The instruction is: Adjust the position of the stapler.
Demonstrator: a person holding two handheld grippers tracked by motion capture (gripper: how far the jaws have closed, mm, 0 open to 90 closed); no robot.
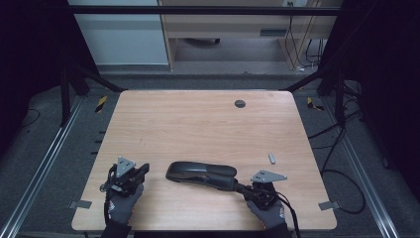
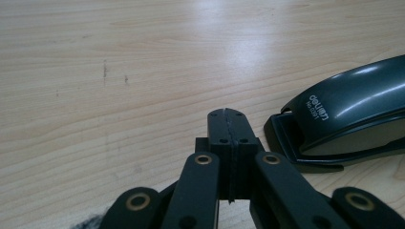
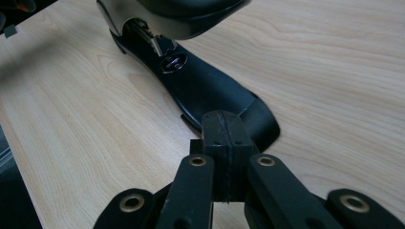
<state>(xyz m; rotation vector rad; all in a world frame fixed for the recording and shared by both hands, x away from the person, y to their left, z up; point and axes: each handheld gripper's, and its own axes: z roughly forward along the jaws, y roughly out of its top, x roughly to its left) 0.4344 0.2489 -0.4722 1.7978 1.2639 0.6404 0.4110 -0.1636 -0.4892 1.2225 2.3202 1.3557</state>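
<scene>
Centrally, glossy curved black stapler [image 1: 200,174] lies on pale wood-grain table [image 1: 198,124]

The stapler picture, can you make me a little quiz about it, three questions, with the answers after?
1. True or false: the left gripper has its jaws pressed together with nothing between them.
2. Which gripper's tip is at the stapler's end? A) left gripper B) right gripper C) neither one
3. Fill in: a small grey piece lies on the table, on the ______ side of the stapler as seen in the high view.

Key:
1. True. The two black jaws meet in a thin line.
2. B. Its shut jaws sit at the end of the stapler's black base; whether they touch it is unclear.
3. Right.
</scene>
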